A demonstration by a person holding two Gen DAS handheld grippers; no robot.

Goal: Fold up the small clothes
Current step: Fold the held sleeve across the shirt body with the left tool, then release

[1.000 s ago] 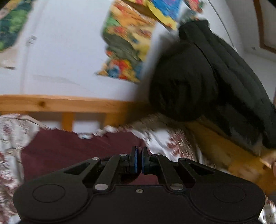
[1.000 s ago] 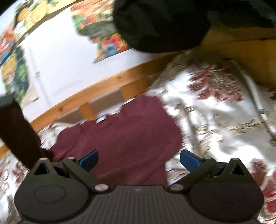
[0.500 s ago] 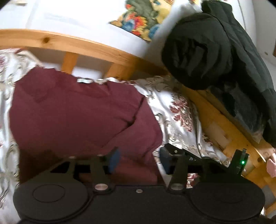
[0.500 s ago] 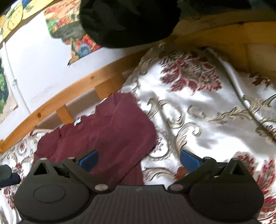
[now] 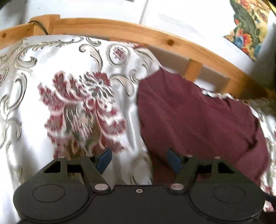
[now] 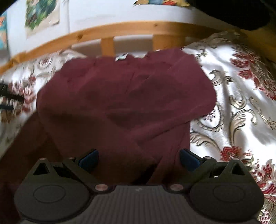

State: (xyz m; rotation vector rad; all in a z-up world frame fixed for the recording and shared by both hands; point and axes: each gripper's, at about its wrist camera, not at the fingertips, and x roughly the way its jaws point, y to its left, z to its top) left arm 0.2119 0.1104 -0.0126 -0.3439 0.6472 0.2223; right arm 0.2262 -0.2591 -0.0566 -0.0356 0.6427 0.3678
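Note:
A maroon shirt [image 5: 198, 117] lies on a floral bedspread, its sleeves folded in and a small neck label [image 6: 121, 56] at its far edge. My left gripper [image 5: 138, 159] hovers over the shirt's left edge, its jaws opening with nothing pressed between the blue pads; bedspread and the shirt's edge lie below the gap. My right gripper [image 6: 138, 158] is open over the near part of the shirt [image 6: 124, 106], nothing between its pads. The shirt's near end is hidden behind the gripper bodies.
A white bedspread [image 5: 69, 96] with red flowers and grey scrolls covers the bed. A wooden rail [image 5: 138, 32] runs along the far side, against a white wall with colourful posters [image 5: 250, 27]. A dark jacket [image 6: 232, 12] hangs at the upper right.
My left gripper went from shut to open and swung down and left, to the shirt's left edge. My right gripper, open throughout, turned left from the bedspread to over the shirt.

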